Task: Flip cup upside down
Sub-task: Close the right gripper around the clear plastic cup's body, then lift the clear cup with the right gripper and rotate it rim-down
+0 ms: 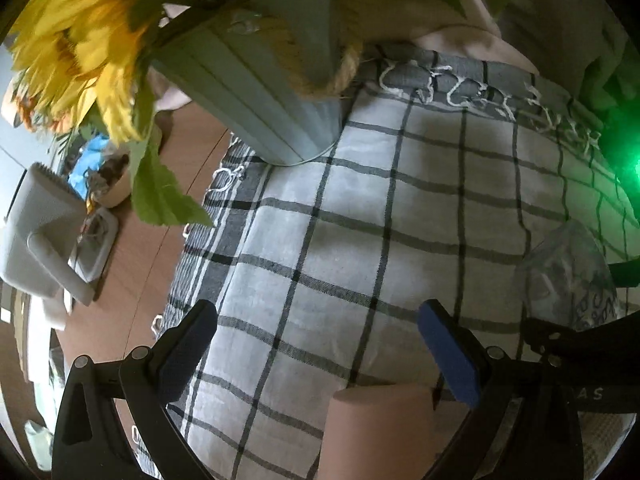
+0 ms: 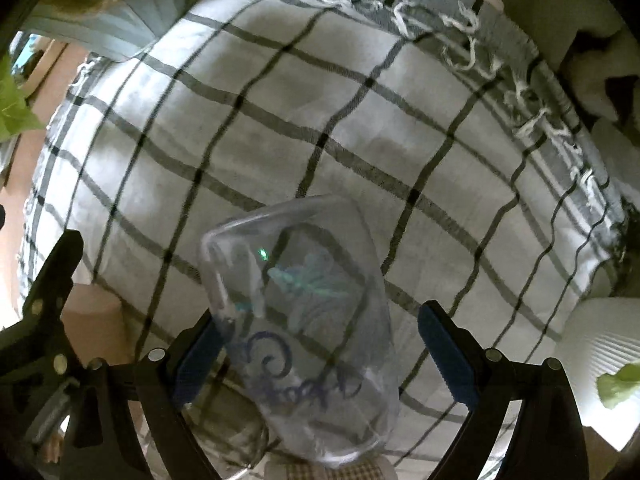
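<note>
A clear glass cup point(image 2: 304, 320) with blue swirl print stands tilted between the fingers of my right gripper point(image 2: 320, 356). The jaws stand wide; the left pad is near or touching the glass, the right pad is clearly apart from it. The cup rests over the checked cloth point(image 2: 360, 120). The same cup point(image 1: 568, 276) shows at the right edge of the left wrist view. My left gripper point(image 1: 316, 356) is open and empty above the checked cloth point(image 1: 360, 220), left of the cup.
A pale blue ribbed vase point(image 1: 260, 92) with a sunflower point(image 1: 76, 44) stands at the cloth's far left corner. A pinkish cylinder point(image 1: 380, 428) sits below the left gripper. A white ribbed object point(image 2: 600, 352) is at right. Wooden table point(image 1: 160, 240) at left holds clutter.
</note>
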Demonstrator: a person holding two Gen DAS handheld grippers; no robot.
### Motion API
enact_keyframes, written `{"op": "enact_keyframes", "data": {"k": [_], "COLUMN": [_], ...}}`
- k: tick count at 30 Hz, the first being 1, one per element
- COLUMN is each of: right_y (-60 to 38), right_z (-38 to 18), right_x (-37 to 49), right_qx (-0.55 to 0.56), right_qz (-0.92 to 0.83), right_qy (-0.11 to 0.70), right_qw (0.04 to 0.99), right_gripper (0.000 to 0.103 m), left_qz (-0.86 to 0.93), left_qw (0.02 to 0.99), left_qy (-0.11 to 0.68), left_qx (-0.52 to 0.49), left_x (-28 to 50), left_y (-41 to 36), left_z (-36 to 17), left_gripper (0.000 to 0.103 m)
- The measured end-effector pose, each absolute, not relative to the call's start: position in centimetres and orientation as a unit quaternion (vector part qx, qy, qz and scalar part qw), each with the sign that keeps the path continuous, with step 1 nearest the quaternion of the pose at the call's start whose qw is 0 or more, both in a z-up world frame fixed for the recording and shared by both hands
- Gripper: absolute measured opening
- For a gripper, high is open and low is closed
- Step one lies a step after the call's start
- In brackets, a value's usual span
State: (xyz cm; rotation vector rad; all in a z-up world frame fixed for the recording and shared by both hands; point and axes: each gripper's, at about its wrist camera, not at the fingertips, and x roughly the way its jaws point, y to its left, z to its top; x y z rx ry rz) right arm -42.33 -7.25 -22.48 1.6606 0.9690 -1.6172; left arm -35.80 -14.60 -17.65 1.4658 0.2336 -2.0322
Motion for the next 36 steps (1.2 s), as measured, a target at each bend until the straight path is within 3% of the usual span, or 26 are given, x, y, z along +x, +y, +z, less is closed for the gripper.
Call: {"op": "enact_keyframes", "data": {"k": [3, 10, 20, 28, 36], "right_y": [-7.2, -6.2, -0.9, 5.0, 8.3], "right_z": [-22.4, -19.9, -10.2, -7.7, -8.0], "right_x": [-42.2, -42.2, -39.6, -33.2, -26.8], "right_qx": [0.638, 0.629, 0.58, 0.559, 0.538], "right_qz": [-0.604, -0.627, -0.722, -0.777, -0.808], "right_qy": [0.358, 0.346, 0.272, 0.148, 0.081], "right_qw": [0.316, 0.301, 0.262, 0.249, 0.228], "right_gripper": [0.076, 0.076, 0.076, 0.076, 0.076], "left_qz": [-0.769, -0.781, -0.815, -0.844, -0.854], "left_qw": [0.293, 0.269, 0.22, 0.182, 0.161], "left_qy": [0.106, 0.117, 0.135, 0.115, 0.098], "left_qx": [0.558, 0.552, 0.518, 0.491, 0.485], "left_x": [-35.8, -35.5, -33.1, -28.2, -22.9], "left_y": [-14.9, -13.7, -11.6, -10.1, -9.3], "left_z": [-17.8, -16.6, -11.5, -7.9, -7.1], "left_gripper": [0.102, 0.102, 0.102, 0.102, 0.102]}}
